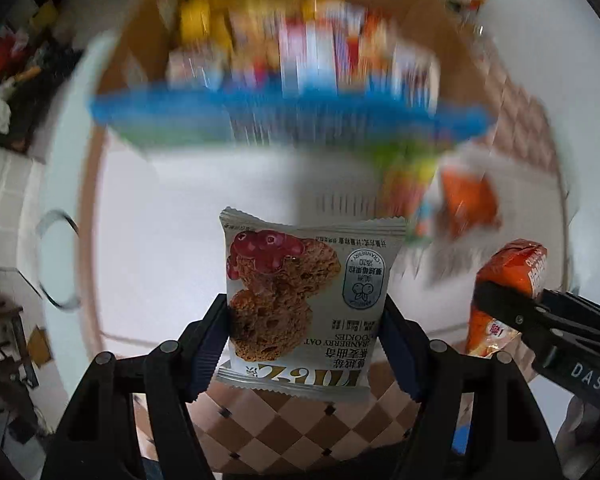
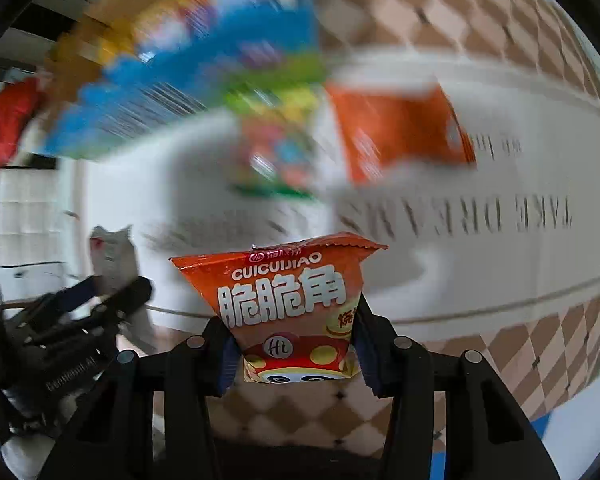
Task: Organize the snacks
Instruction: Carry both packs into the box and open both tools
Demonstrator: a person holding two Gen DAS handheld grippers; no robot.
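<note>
My left gripper (image 1: 306,320) is shut on a silver cranberry oat cookie packet (image 1: 300,280) and holds it above the table. My right gripper (image 2: 294,328) is shut on an orange Cuicuijiao snack bag (image 2: 296,292); that bag also shows at the right of the left wrist view (image 1: 508,280). Ahead, blurred, a cardboard box (image 1: 148,20) holds several upright snack packets (image 1: 300,48). A blue bag (image 1: 260,108), a green multicoloured bag (image 2: 276,148) and another orange bag (image 2: 396,132) lie on the table in front of the box.
The white tablecloth (image 2: 500,264) has printed lettering and a brown checkered border (image 2: 540,352). A red bag (image 2: 8,120) lies far left. The left gripper with its packet shows at the left of the right wrist view (image 2: 112,276).
</note>
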